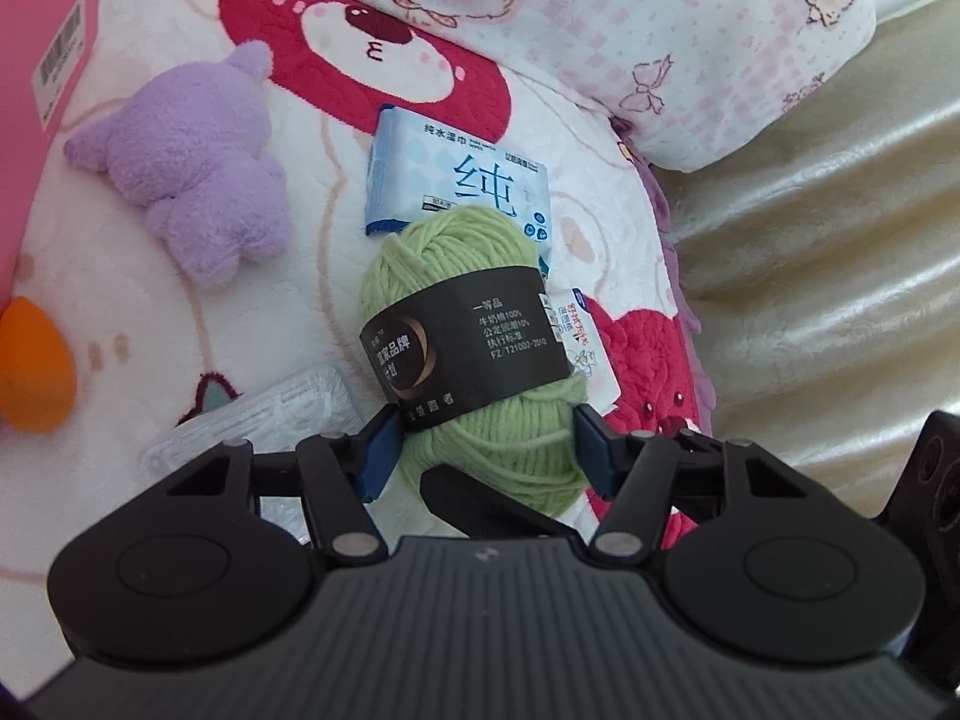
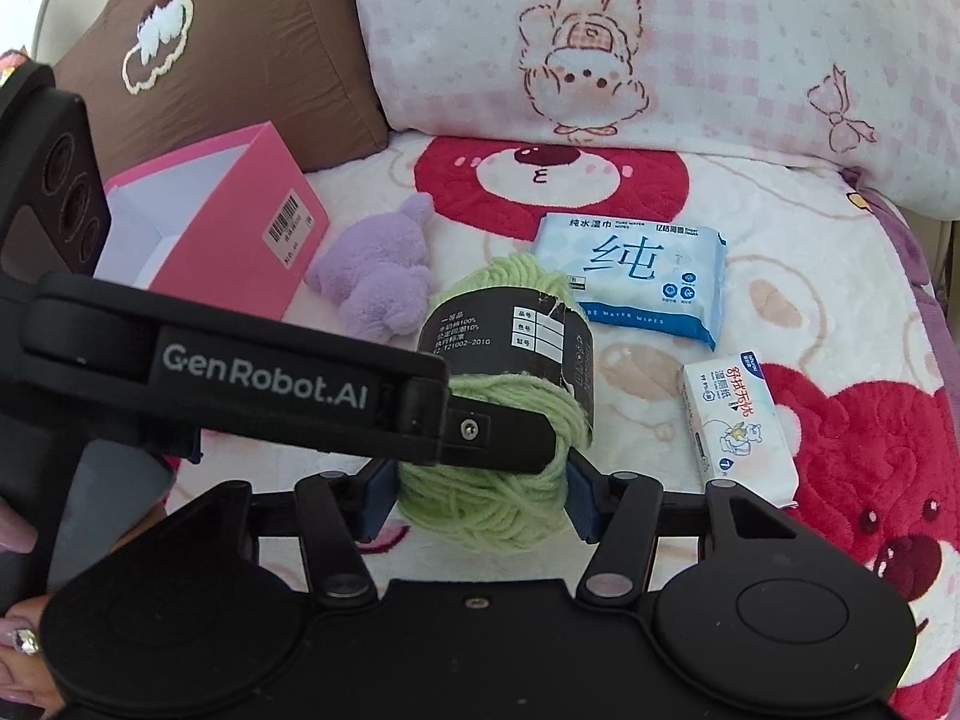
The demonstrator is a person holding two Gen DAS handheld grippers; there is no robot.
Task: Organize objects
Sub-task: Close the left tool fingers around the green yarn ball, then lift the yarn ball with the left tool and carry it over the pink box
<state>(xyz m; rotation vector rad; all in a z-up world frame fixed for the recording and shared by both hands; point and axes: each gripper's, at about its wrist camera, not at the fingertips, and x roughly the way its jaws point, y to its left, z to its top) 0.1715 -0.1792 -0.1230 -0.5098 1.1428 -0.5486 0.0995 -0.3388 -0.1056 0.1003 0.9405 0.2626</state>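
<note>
Both grippers had closed on the same green yarn ball [image 1: 474, 354]: the left gripper [image 1: 483, 450] held its lower end with a blue pad pressed against each side, and the right gripper [image 2: 477, 495] clamped the same end from its own angle, with the left unit's black finger lying across the wool in the right wrist view. The yarn ball, wrapped in a dark paper band, sat over the cartoon-print blanket [image 2: 780, 252], near the blue wipes pack [image 2: 630, 267] and the small tissue pack [image 2: 741, 426]; whether it still rested on the blanket could not be told. For a clean move, the soft wool called for a light, even squeeze on the strands below the band, since the band appeared torn at one edge and would likely slide or rip if gripped. One gripper would probably need to let go before transport, because two grips pulling apart could unwind the skein. The pink box [image 2: 240, 222] stood open at the left, beside the purple plush toy [image 2: 378, 276]; its visible white interior showed nothing inside, though the floor was partly hidden. It seemed the likely destination. An orange object [image 1: 33, 366] and a clear plastic packet [image 1: 264, 414] lay at the left edge, outside any container.
</note>
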